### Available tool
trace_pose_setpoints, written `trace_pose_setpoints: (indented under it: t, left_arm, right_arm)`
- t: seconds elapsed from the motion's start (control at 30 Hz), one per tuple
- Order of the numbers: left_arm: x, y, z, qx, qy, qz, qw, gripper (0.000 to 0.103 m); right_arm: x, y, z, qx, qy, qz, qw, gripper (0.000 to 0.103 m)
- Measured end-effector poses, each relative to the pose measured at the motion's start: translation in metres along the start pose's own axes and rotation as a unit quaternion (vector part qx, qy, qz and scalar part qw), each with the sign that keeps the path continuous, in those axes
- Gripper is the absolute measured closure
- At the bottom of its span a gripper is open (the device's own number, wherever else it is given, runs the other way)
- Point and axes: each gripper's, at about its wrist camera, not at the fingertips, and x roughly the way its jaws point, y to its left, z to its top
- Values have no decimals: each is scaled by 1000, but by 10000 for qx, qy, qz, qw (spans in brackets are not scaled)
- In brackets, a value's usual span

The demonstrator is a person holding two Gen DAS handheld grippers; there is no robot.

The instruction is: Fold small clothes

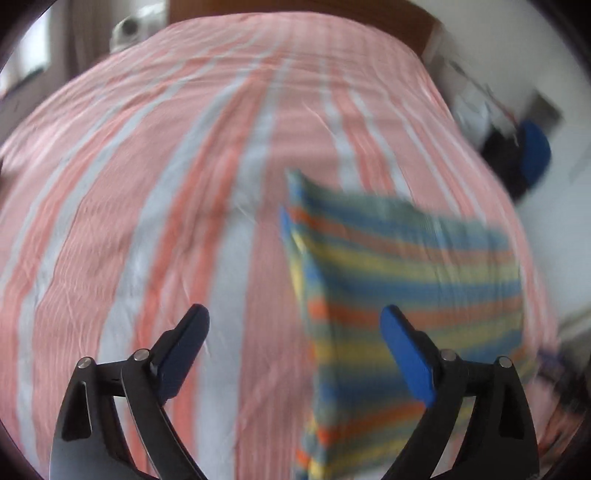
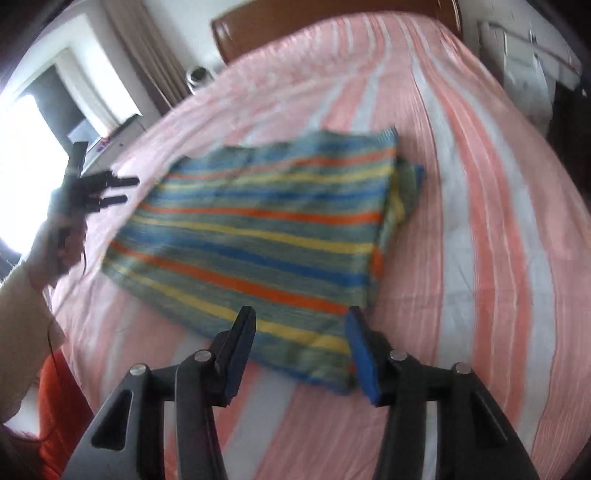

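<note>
A folded cloth [image 1: 406,277] [image 2: 266,229] striped in blue, green, yellow and orange lies flat on the pink-and-white striped bed sheet [image 1: 147,184] [image 2: 480,221]. My left gripper [image 1: 293,312] hovers over the cloth's left edge, open wide, with nothing between its blue pads [image 1: 406,354]. In the right wrist view the left gripper [image 2: 127,190] shows at the far left, held in a hand [image 2: 55,243] beyond the cloth's left end. My right gripper [image 2: 301,314] stands open above the cloth's near corner, and its pads are not pressing on the fabric. Extra layers stick out at the cloth's right edge [image 2: 406,177].
A brown headboard [image 2: 295,22] closes the bed's far end. A small white device [image 2: 197,75] [image 1: 127,27] sits beside the bed's far left corner, near a bright window [image 2: 22,147]. Dark and blue things [image 1: 533,151] lie off the right side. Orange fabric [image 2: 55,406] shows bottom left.
</note>
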Motion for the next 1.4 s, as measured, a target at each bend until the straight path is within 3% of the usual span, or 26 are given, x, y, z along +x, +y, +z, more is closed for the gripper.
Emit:
trace_pose_setpoints:
  t: [0.13,0.23,0.37,0.43,0.5,0.67,0.77,0.9,1.2,1.4]
  left_arm:
    - [10,1,-47,169,513,545,9971,11]
    - [-19,9,-72,252,414,820,9954,11]
    - [-73,4,-101,330,-115,1003,9943,4]
    - [-82,0,-113,209,-308,963,9947,3]
    - [-80,-5,-126,117,-393,896,9951,3]
    - [-41,-14,-149,52,-217,1028,9945,3]
    - [-39,-19,-163,52,-658,1214,9904,1]
    - [-37,-18,-171,-7,-803,1186,9897,0]
    - [-34,-14,-177,82,-941,1073,9897,0]
    - [-34,-14,-177,80,-938,1067,9898,0]
  right_arm:
    - [23,4,-10,184,293,67,9994,48]
    - [20,0,-31,186,363,-137,9991,48]
    - [-22,1,-51,258,-37,-401,9989,46]
    - [-40,1,-60,402,-392,-565,9968,19]
    - [-51,0,-67,569,-715,-730,9931,9]
    - [-36,0,-83,798,-651,-1345,9855,9]
    - [-21,0,-99,858,-458,-1451,9846,8]
    - [-10,9,-109,591,-520,-1609,9838,0]
    - [-5,6,-124,449,-856,-1690,9809,0]
    - [-5,5,-123,462,-846,-1656,9815,0]
